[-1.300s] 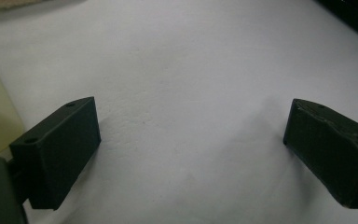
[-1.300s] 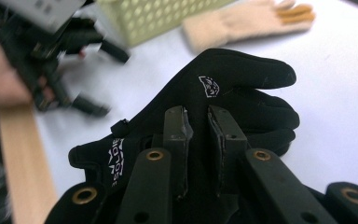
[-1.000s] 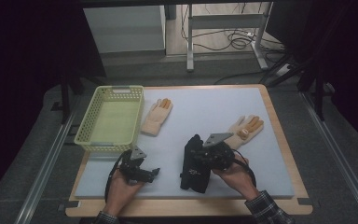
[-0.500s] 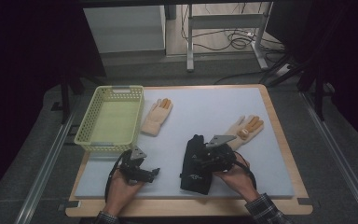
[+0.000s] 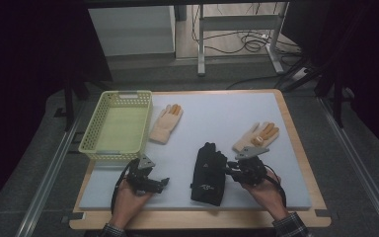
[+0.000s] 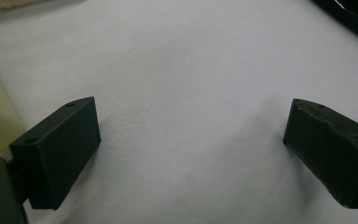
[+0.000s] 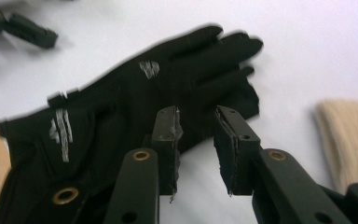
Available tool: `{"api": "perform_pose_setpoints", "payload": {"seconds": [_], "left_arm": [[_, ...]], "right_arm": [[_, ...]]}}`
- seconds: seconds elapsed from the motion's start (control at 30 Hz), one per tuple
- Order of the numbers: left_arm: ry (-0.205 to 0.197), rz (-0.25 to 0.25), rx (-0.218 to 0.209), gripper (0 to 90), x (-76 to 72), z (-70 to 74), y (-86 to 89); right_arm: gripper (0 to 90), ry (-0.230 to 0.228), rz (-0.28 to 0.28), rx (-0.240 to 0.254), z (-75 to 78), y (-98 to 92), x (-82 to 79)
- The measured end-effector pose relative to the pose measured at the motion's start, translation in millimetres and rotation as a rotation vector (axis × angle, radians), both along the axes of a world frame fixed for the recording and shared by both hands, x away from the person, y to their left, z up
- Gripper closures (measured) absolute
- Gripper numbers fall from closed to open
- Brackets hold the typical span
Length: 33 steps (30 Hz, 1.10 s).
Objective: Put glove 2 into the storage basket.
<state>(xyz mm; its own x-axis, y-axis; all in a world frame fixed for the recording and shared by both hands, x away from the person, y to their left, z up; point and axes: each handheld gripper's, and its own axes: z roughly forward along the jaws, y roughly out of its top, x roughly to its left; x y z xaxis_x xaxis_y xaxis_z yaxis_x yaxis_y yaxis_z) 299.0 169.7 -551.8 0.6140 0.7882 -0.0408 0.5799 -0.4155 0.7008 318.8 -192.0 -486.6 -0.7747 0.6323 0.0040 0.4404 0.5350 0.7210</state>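
A: Starting on the left, what is the left tool (image 5: 164,181) doing?

B: It rests low over the white mat (image 5: 217,118) on the bench (image 5: 296,143), jaws spread wide with nothing between them. In the left gripper view bare mat lies between and ahead of the jaws. The yellow basket (image 5: 117,126) sits beyond it and a little to its left, and a cream glove (image 5: 165,124) lies just beside the basket, well ahead of the tool.

A: And the black glove (image 5: 208,173)?

B: It lies flat on the mat between the two tools, to the right of the left tool and right at the tips of the right tool (image 5: 228,170). Its cuff points toward the person, its fingers away.

A: How does the right tool stand?

B: Its jaws have just been closing and now stand a narrow gap apart. In the right gripper view the gap looks empty, and the black glove (image 7: 121,121) lies just past and beneath the tips, at its thumb-side edge. Whether the pads touch the fabric, I cannot tell.

A: Anything farther right?

B: A second cream glove (image 5: 256,137) with orange fingertips lies just behind the right tool, away from the person.
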Motion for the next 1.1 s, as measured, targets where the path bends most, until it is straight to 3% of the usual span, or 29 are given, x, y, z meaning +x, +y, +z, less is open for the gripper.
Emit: {"api": "perform_pose_setpoints", "payload": {"seconds": [0.1,0.33,0.83,1.1], "left_arm": [[0.0,0.001,-0.001,4.0,0.0,0.0,-0.1],[0.0,0.001,-0.001,4.0,0.0,0.0,-0.1],[0.001,0.001,-0.001,4.0,0.0,0.1,0.2],[0.004,-0.001,0.0,4.2,0.0,0.6,1.2]], "right_arm": [[69.2,0.032,-0.011,0.019,-10.1,-11.4,-9.3],[69.3,0.064,0.009,0.033,-24.2,-10.2,-20.2],[68.7,0.097,0.064,0.06,-41.3,18.2,-21.2],[68.2,0.074,0.076,0.063,-44.8,38.2,-15.2]]}}
